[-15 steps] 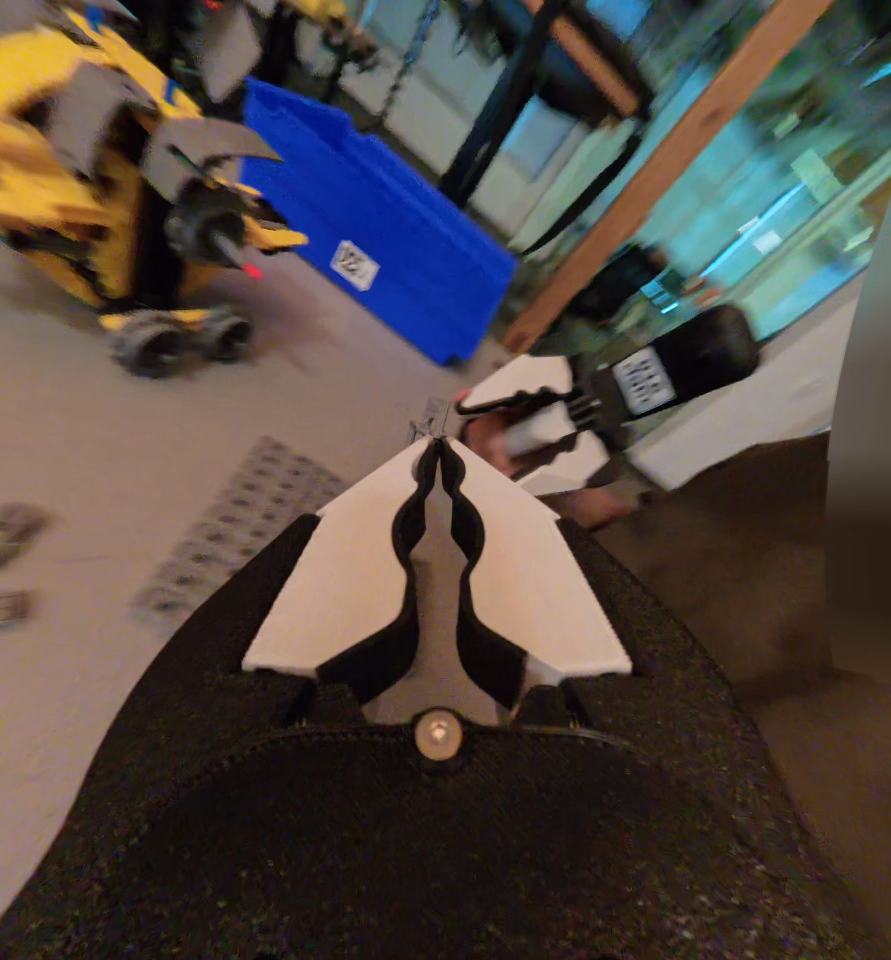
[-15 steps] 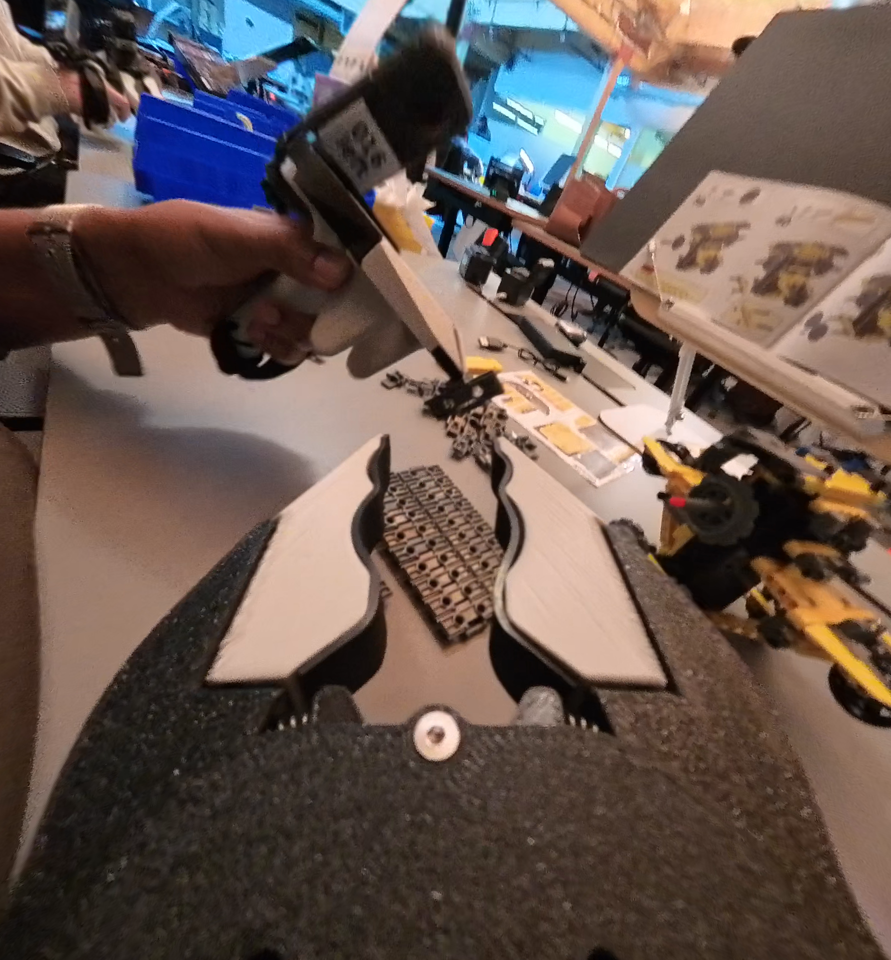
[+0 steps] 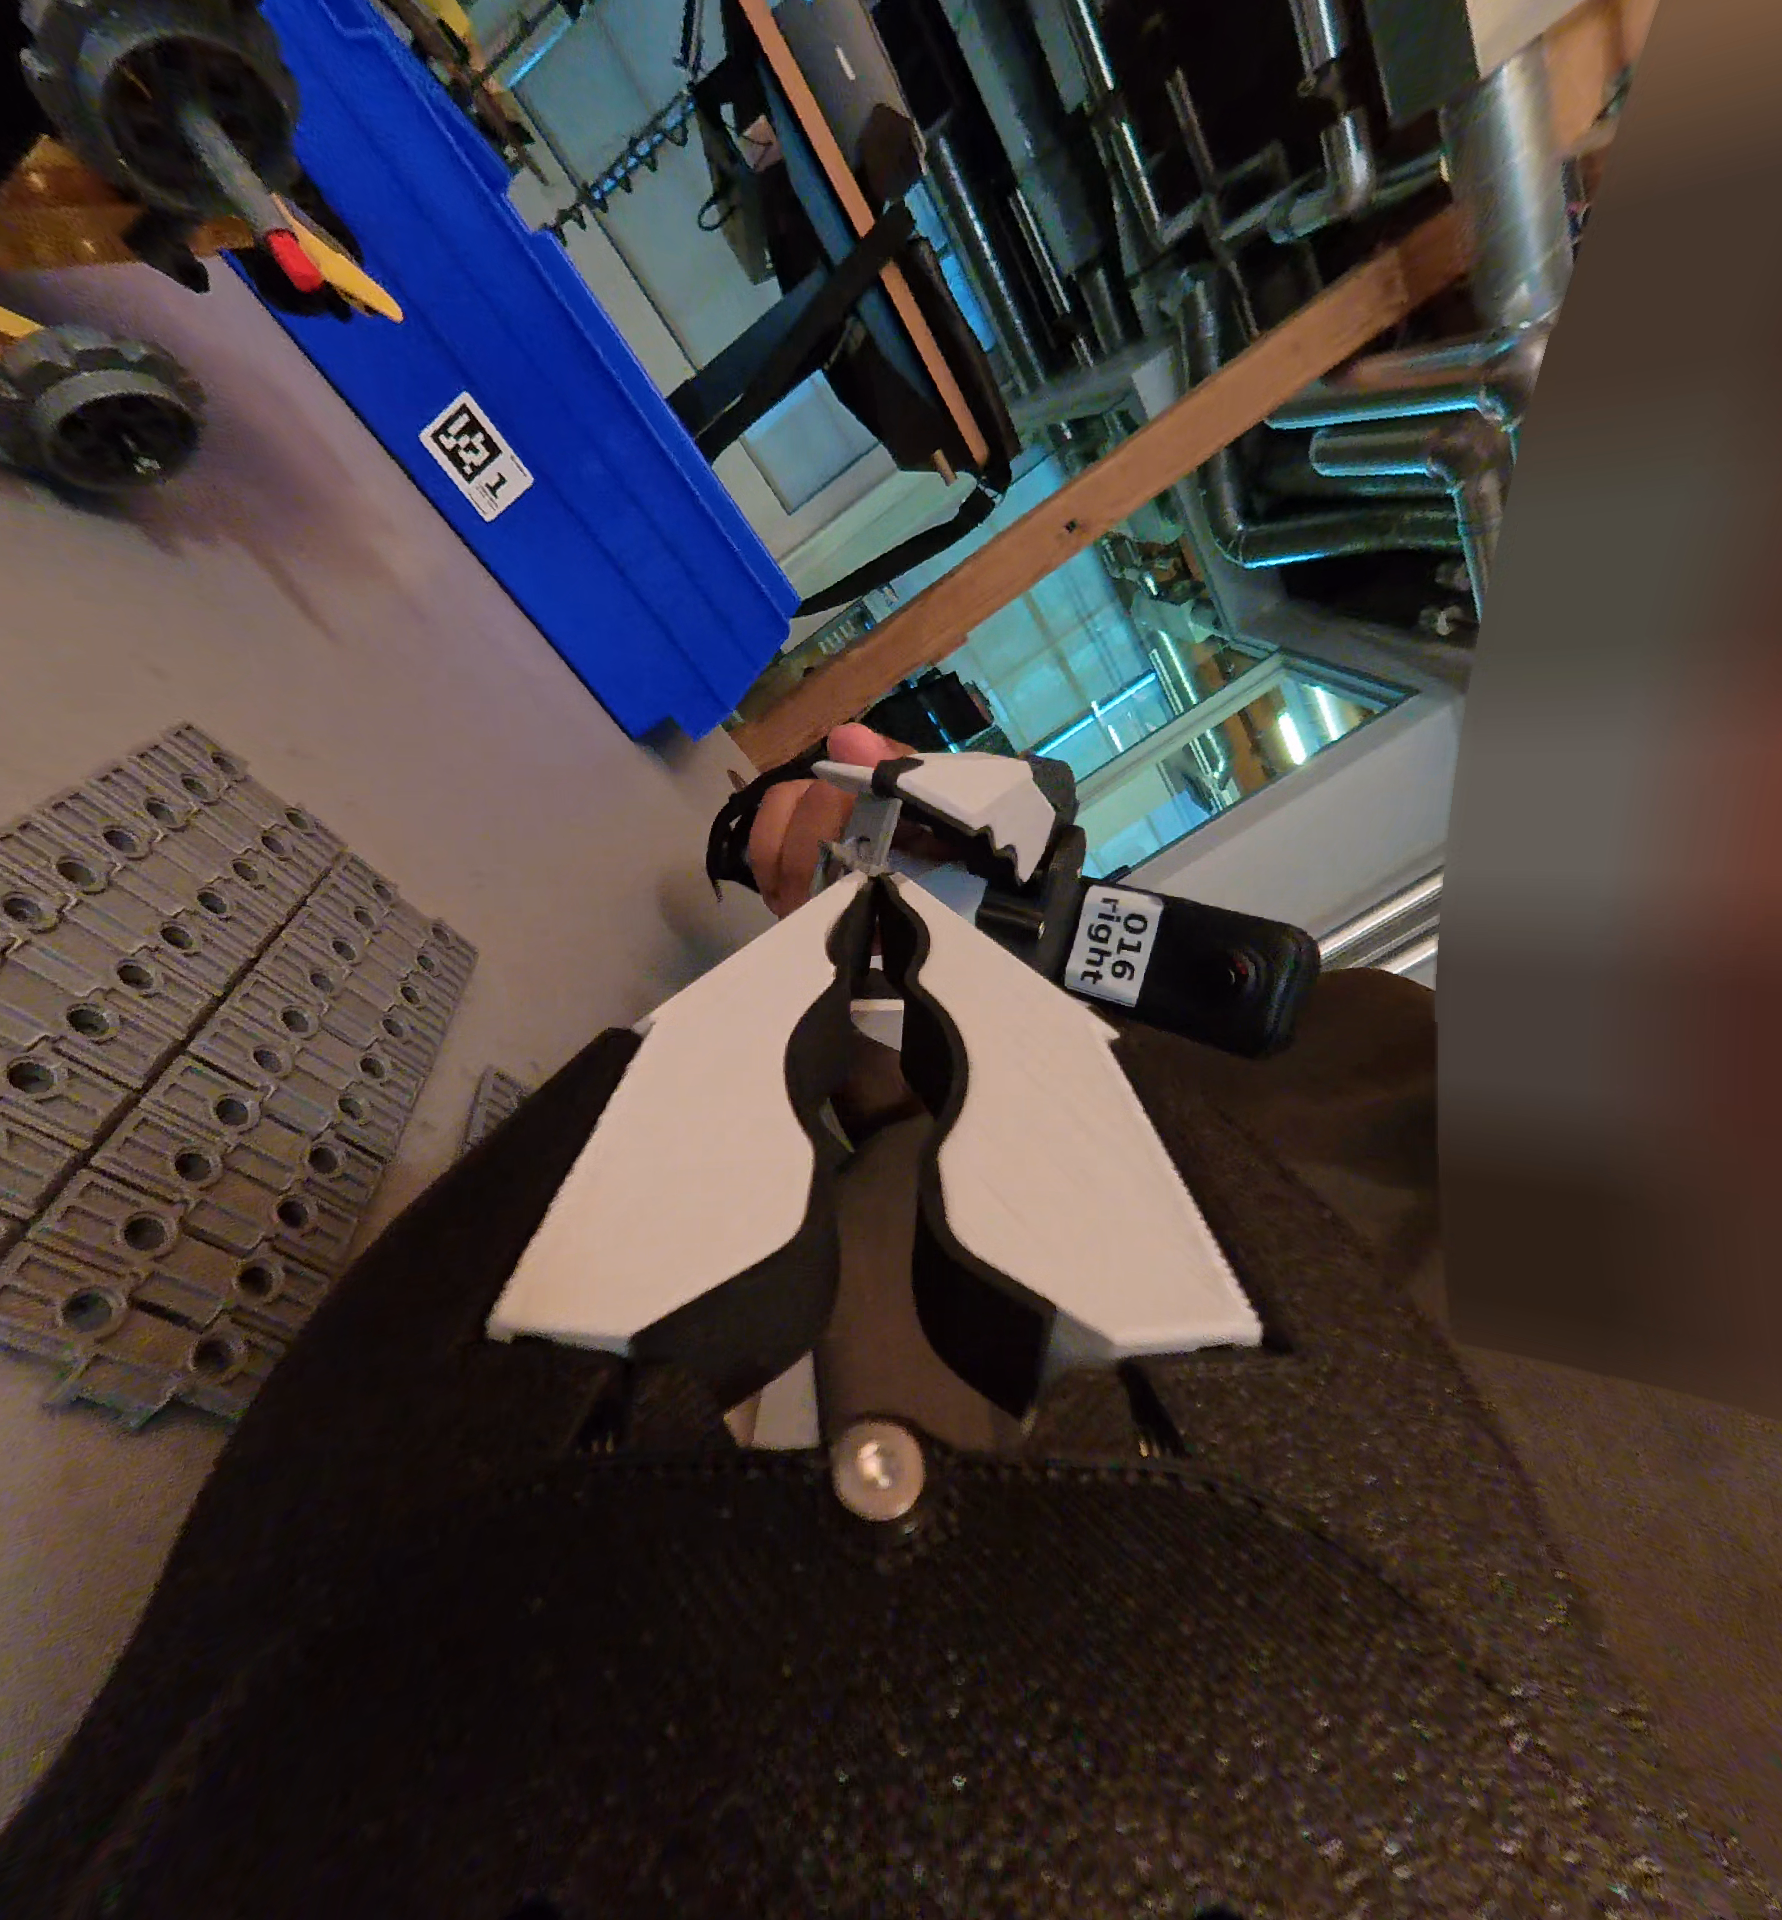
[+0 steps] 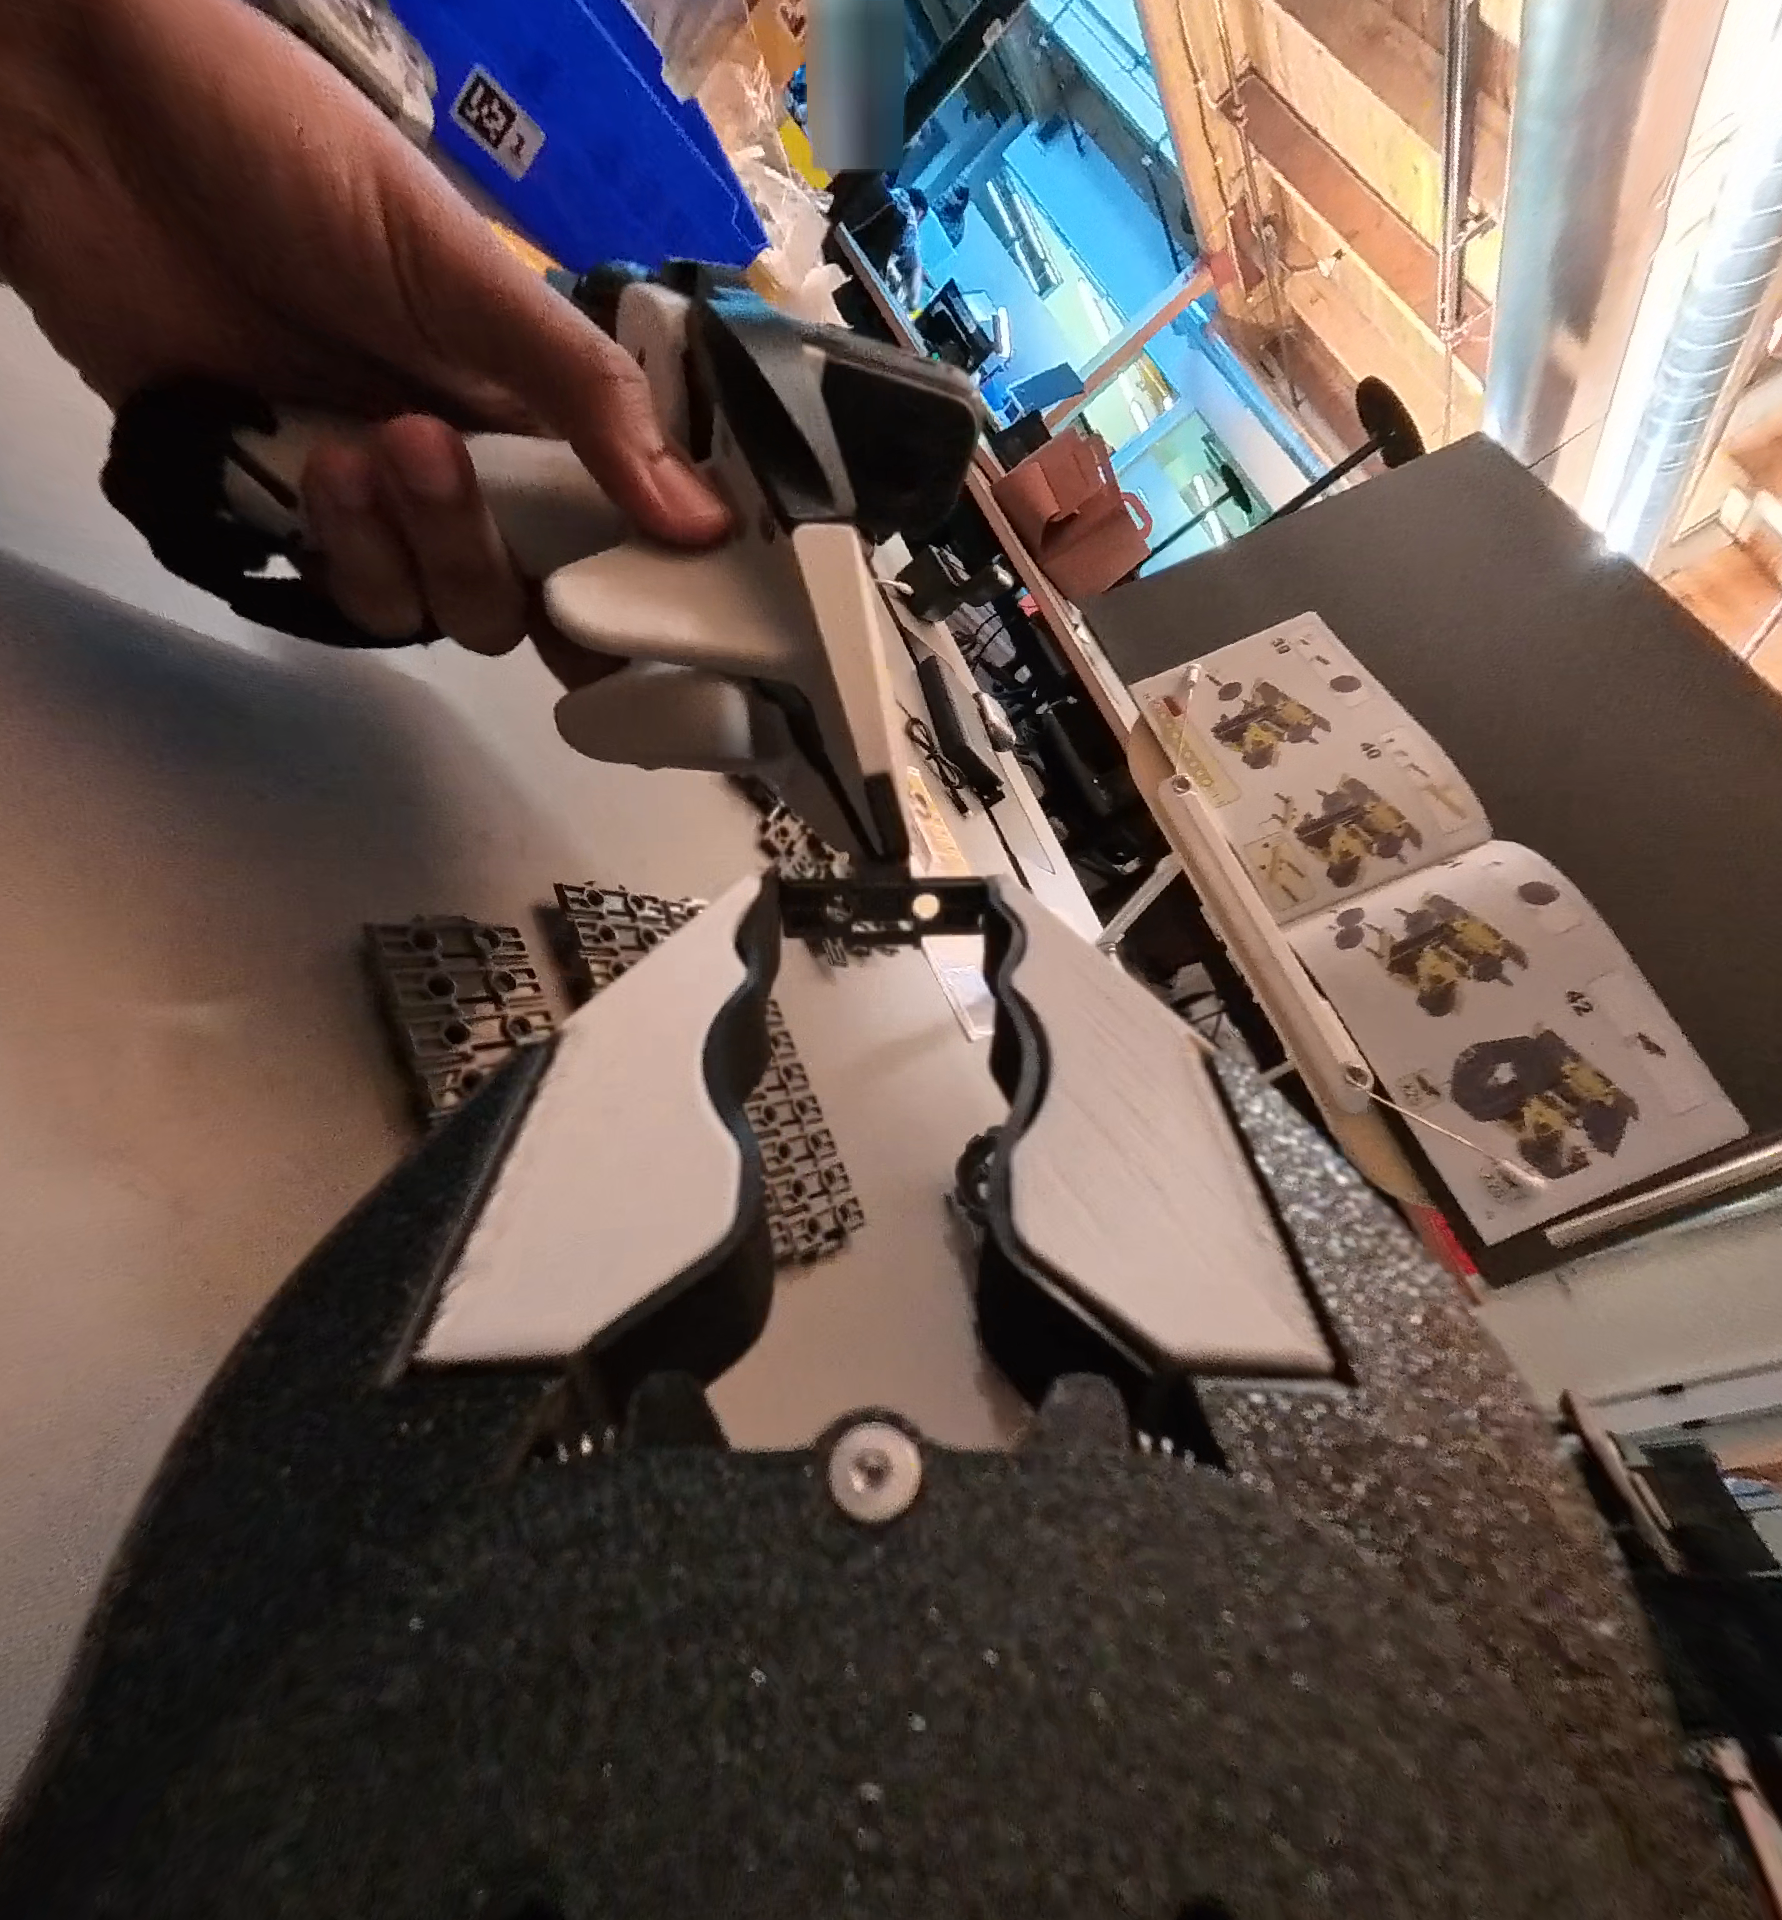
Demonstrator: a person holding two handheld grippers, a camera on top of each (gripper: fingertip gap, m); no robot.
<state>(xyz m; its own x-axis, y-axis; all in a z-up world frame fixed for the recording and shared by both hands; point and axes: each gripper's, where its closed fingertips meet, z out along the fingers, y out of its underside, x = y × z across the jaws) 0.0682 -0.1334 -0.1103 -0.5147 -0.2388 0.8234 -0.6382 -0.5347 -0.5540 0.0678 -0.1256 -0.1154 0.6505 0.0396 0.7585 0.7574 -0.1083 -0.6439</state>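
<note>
Left wrist view: the grey table (image 3: 295, 644) fills the left half of the frame, with a blue bin (image 3: 554, 416) standing on it at upper centre; what the bin holds cannot be seen from here. A yellow and black model vehicle (image 3: 118, 260) sits at upper left, just beside the bin. Grey track mats (image 3: 139, 1039) lie flat at centre left. The left gripper (image 3: 871, 894) has its fingers pinched together at the tips, and a small grey link (image 3: 861, 842) sits right there, so the two tools seem to meet on one piece in mid-air.

In the right wrist view, a booklet (image 4: 1386, 935) is propped open on a stand at centre right, probably for reading while building. A hand (image 4: 347, 312) at upper left holds the left tool, angled down. The right gripper (image 4: 882, 909), at centre, clamps a dark link (image 4: 882, 909) across its tips, fingers part-way apart around it. The left tool's tips touch that link from above.
</note>
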